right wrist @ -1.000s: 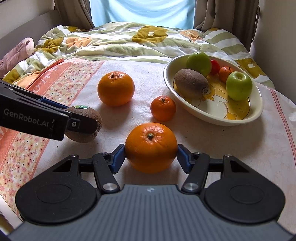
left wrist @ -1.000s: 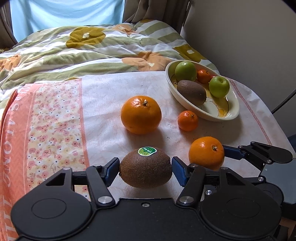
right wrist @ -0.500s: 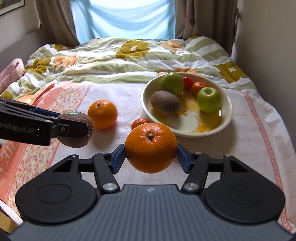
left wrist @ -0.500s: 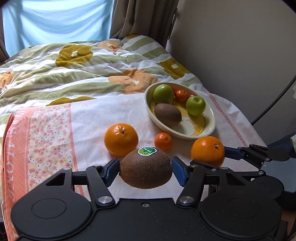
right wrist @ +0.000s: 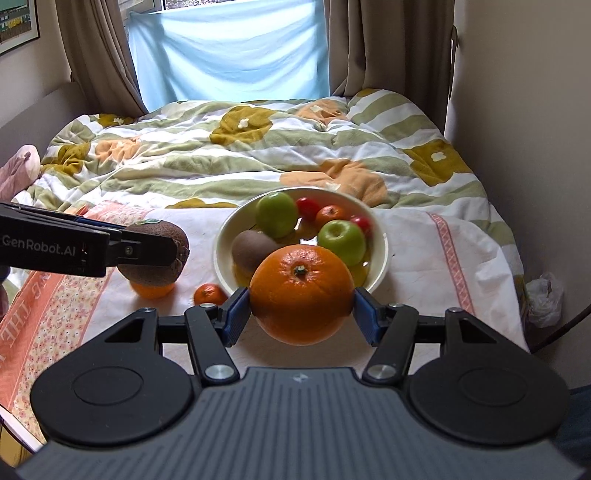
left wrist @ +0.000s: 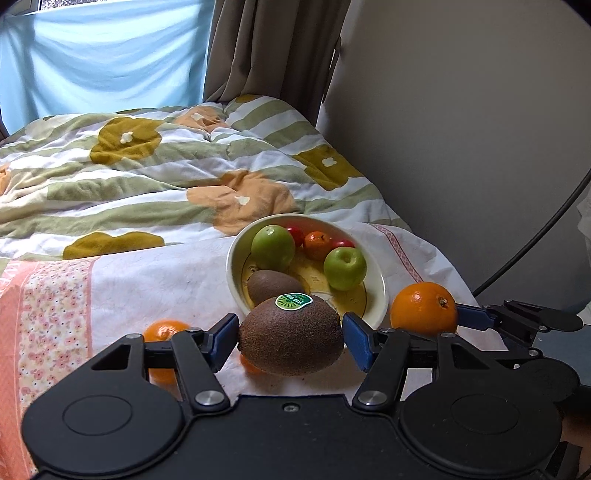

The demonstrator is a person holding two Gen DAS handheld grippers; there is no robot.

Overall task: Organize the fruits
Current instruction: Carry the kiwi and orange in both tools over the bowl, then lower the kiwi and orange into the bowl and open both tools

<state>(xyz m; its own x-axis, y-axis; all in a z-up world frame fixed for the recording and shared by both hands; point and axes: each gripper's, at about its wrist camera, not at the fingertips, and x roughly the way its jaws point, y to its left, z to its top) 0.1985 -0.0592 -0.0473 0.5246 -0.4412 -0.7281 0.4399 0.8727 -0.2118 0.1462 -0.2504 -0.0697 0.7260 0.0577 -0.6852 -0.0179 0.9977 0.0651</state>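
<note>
Tilting downward side by side, left tool (left wrist: 290, 341) clamps a kiwi (left wrist: 290, 335), right tool (right wrist: 300, 308) an orange (right wrist: 301, 294), bowl (right wrist: 380, 258) ahead.

Duvet (right wrist: 258, 155): striped, flowered, rumpled across the bed's far half.
Curtains (right wrist: 99, 55): brown, flanking a blue sheet (right wrist: 229, 51) over the window.
Bag (right wrist: 545, 299): crumpled by the right wall.
Picture (right wrist: 16, 22): top left wall.

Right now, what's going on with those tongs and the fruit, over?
Left tongs clamped on kiwi. Right tongs clamped on orange. Both held above cloth, bowl ahead. Nothing in the way.
</note>
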